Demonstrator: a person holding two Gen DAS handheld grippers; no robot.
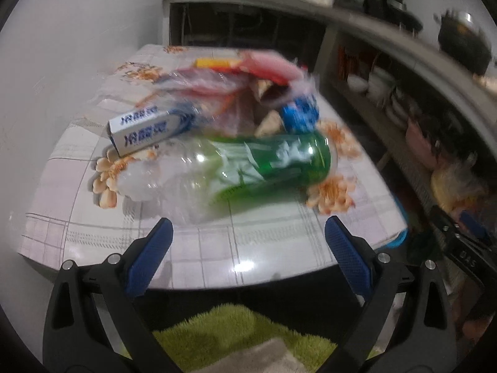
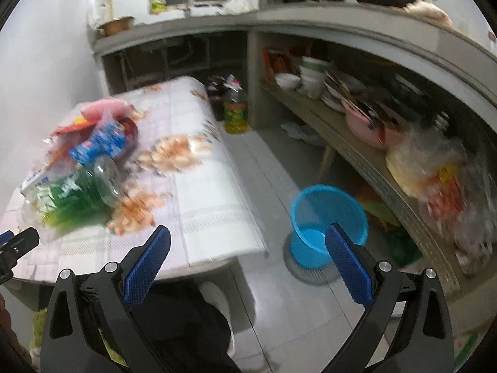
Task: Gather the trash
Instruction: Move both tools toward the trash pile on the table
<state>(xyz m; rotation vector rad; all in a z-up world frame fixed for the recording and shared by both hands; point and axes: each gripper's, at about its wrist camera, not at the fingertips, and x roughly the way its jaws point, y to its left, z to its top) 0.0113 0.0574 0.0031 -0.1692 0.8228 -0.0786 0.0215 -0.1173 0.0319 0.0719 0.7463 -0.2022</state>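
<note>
Kitchen corner, both views motion-blurred. Table (image 1: 279, 248) has a glossy floral-check cover; its left edge runs close along the white wall (image 1: 77, 46), far edge sits near the concrete counter (image 2: 310, 21), right edge faces an open strip of tiled floor (image 2: 279, 161)

Trash pile sits mid-tabletop toward the wall side: green plastic bottle (image 1: 273, 161) lying on its side nearest the front edge, white-and-blue carton (image 1: 139, 130) just behind it on the left, blue wrapper (image 1: 299, 113) behind on the right, pink and red wrappers (image 1: 267, 65) plus clear plastic film (image 1: 202, 87) at the back. Items overlap; exact contacts unreadable in the blur

Front strip of tabletop between bottle and front edge is bare. Right third of tabletop carries nothing but the cover

Left gripper (image 1: 248, 242) hovers over the front edge, fingers spread wide, nothing between them, bottle just ahead. Right gripper (image 2: 248, 248) is off the table's right front corner, over the floor, fingers also spread wide and holding nothing

Blue bin (image 2: 326, 217) stands on the floor right of the table, near the low shelf (image 2: 357, 143) loaded with bowls and a pink basin (image 2: 366, 124). Oil bottle (image 2: 236, 112) stands on the floor beyond the table's far right corner. Green mat (image 1: 233, 326) shows below the left gripper
</note>
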